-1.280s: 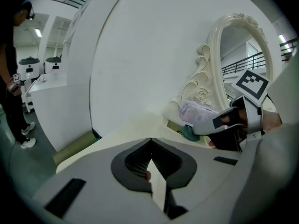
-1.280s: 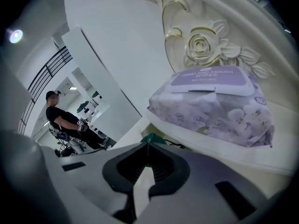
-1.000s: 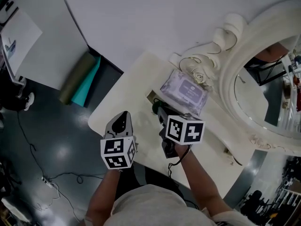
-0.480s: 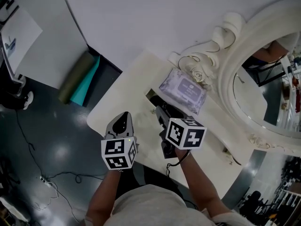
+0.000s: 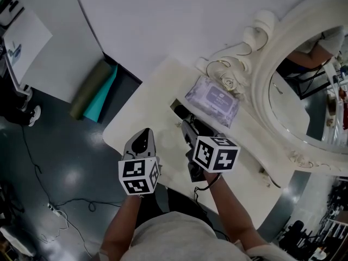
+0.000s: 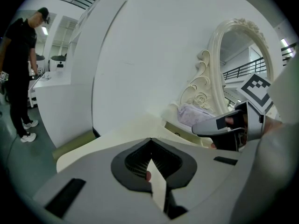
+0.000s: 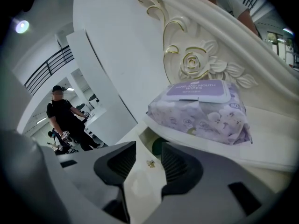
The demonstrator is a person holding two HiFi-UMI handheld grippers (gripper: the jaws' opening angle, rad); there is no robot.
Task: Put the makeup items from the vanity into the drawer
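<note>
Right tongs [image 7: 148,149] newly open, empty; wipes pack [image 7: 201,111] lengthwise along mirror [image 7: 196,62]

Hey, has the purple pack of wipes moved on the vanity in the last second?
No. The wipes pack lies just in front of the carved rose on the mirror frame, same as before.

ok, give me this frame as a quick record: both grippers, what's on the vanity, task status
left gripper: shut, empty, over the vanity top
right gripper: jaws have just opened and stand apart, nothing between them; aimed toward the opening
wipes pack: purple, lying flat on the top beside the mirror frame
opening: recess in the top, dark round item inside, kind unclear
task status: wipes pack not put away
</note>
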